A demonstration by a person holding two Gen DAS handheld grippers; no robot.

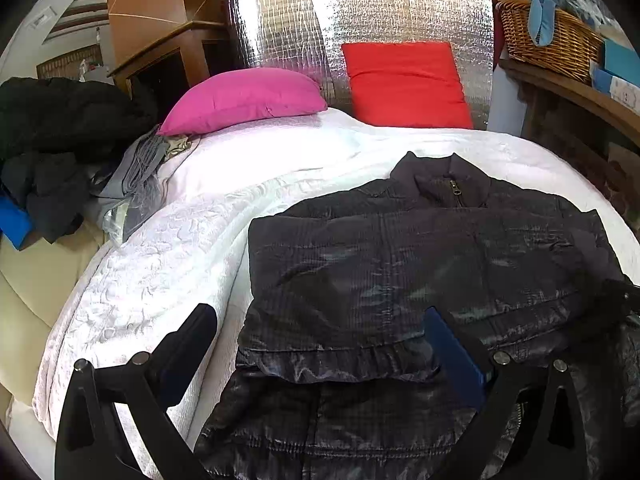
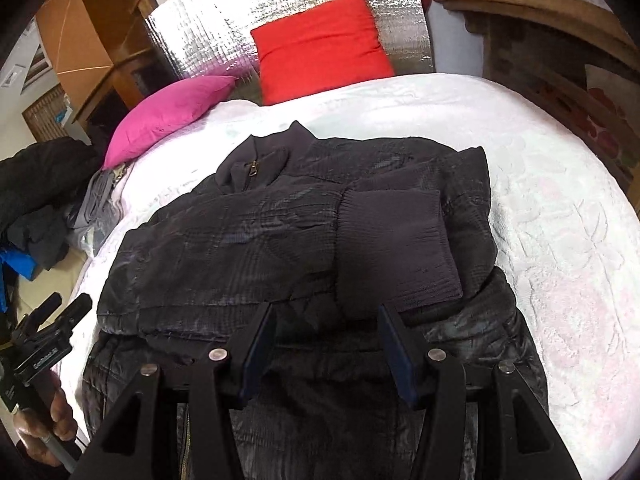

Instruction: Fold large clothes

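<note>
A dark quilted jacket lies zipped and collar-up on the white bedspread, with its sleeves folded across the chest. In the right wrist view the jacket shows a ribbed cuff lying on top. My left gripper is open over the jacket's lower left edge, one finger above the bedspread and one above the fabric. It also shows at the left edge of the right wrist view, left gripper, held by a hand. My right gripper hangs open just below the cuff, with nothing pinched.
A pink pillow and a red cushion lean against a silver foil headboard. A heap of dark clothes lies off the bed's left side. A wicker basket stands on a wooden shelf at the right.
</note>
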